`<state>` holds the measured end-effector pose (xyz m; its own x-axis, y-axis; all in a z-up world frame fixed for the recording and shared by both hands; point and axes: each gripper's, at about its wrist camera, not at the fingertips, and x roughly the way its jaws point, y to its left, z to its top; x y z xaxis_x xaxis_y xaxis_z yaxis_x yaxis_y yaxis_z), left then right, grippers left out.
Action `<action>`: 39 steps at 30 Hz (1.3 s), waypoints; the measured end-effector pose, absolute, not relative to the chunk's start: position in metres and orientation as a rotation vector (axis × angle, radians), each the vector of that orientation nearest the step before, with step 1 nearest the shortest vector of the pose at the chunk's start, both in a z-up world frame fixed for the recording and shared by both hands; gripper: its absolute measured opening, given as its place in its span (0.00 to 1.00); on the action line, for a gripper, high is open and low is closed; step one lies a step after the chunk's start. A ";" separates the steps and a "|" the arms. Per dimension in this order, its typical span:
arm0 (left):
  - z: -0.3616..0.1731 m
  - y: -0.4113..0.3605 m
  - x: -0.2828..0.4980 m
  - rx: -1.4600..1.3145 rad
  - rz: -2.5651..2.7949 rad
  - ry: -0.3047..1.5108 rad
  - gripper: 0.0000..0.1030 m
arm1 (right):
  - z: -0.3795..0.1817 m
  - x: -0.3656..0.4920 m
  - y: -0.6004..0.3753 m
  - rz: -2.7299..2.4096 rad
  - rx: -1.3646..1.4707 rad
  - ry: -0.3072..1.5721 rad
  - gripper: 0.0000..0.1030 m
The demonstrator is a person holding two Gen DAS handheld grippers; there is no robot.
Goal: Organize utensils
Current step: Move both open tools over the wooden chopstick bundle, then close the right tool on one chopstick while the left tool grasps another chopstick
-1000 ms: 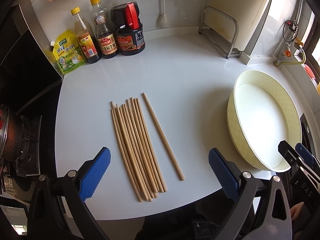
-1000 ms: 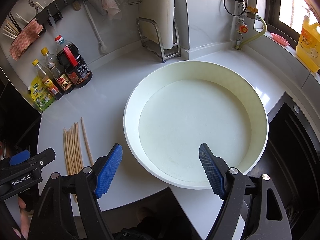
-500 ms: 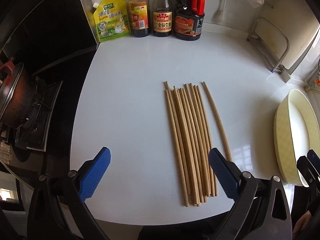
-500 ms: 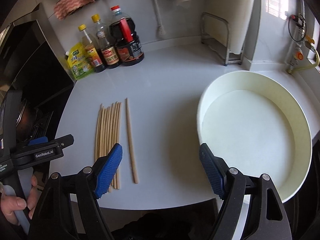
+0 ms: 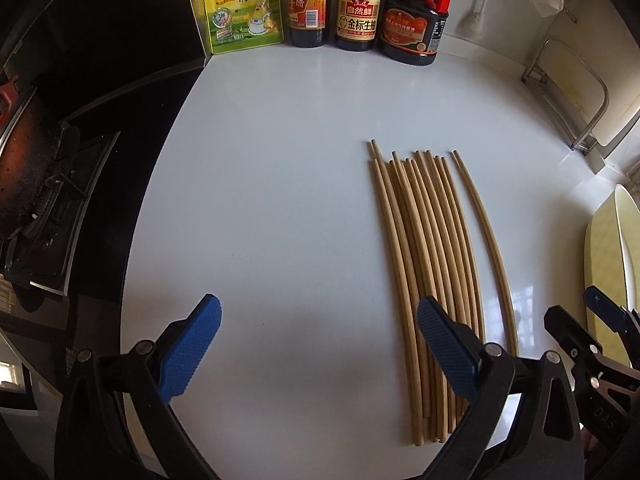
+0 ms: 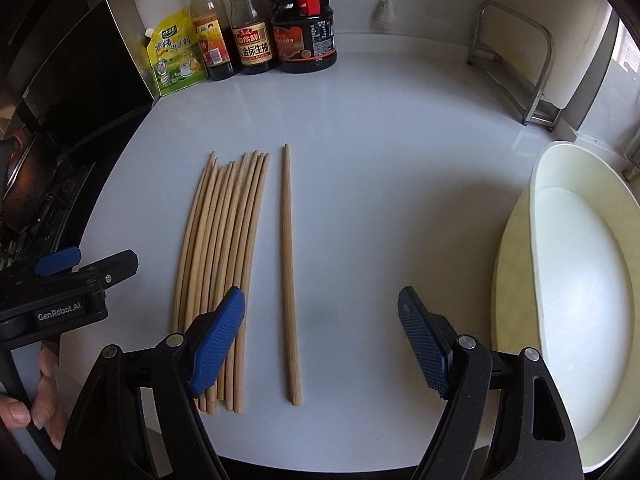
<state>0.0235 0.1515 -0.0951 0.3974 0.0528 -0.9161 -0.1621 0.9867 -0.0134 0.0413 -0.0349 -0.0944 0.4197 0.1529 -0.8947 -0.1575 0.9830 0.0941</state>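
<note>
Since the chopstick bundle (image 6: 218, 264) lies flat on the white tabletop (image 6: 380, 160), with one single chopstick (image 6: 288, 276) apart just to its right, every place below is given from that bundle. Both tools hang above the tabletop with their blue pads spread wide and nothing between them: the left tool (image 5: 318, 350) sits off the bundle's near left, its right pad over the near ends of the sticks, while the right tool (image 6: 322, 340) straddles the near end of the lone stick, its left pad over the bundle's near right edge. A cream basin (image 6: 560, 280) stands well to the right of the bundle, and sauce bottles (image 6: 250, 24) line the wall beyond its far tips. These sticks look like light, stiff, thin wood, round enough to roll and smooth on a glossy surface, so they will likely skid or fan out if pushed sideways. A grip across the middle of a stick, or across the whole bundle near its middle, should keep it from tipping; pinching near one end would probably let the far end droop or swing.
</note>
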 end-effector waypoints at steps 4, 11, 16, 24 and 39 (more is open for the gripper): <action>-0.108 0.151 0.026 -0.113 0.148 1.179 0.94 | -0.110 0.051 -0.035 0.186 -0.010 1.139 0.73; -0.119 0.141 0.029 -0.091 0.125 1.187 0.94 | -0.131 0.061 -0.034 0.178 -0.030 1.180 0.73; -0.125 0.141 0.031 -0.119 0.128 1.200 0.94 | -0.140 0.064 -0.031 0.174 -0.072 1.187 0.73; -0.135 0.138 0.035 -0.117 0.138 1.217 0.94 | -0.139 0.068 -0.034 0.143 -0.123 1.156 0.73; -0.142 0.149 0.037 -0.097 0.184 1.217 0.95 | -0.140 0.071 -0.036 0.132 -0.151 1.136 0.73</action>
<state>0.0371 0.1487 -0.1420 0.3335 0.0888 -0.9385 -0.1929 0.9809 0.0243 0.0711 -0.0358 -0.1396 0.4151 0.0282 -0.9093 -0.1816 0.9820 -0.0524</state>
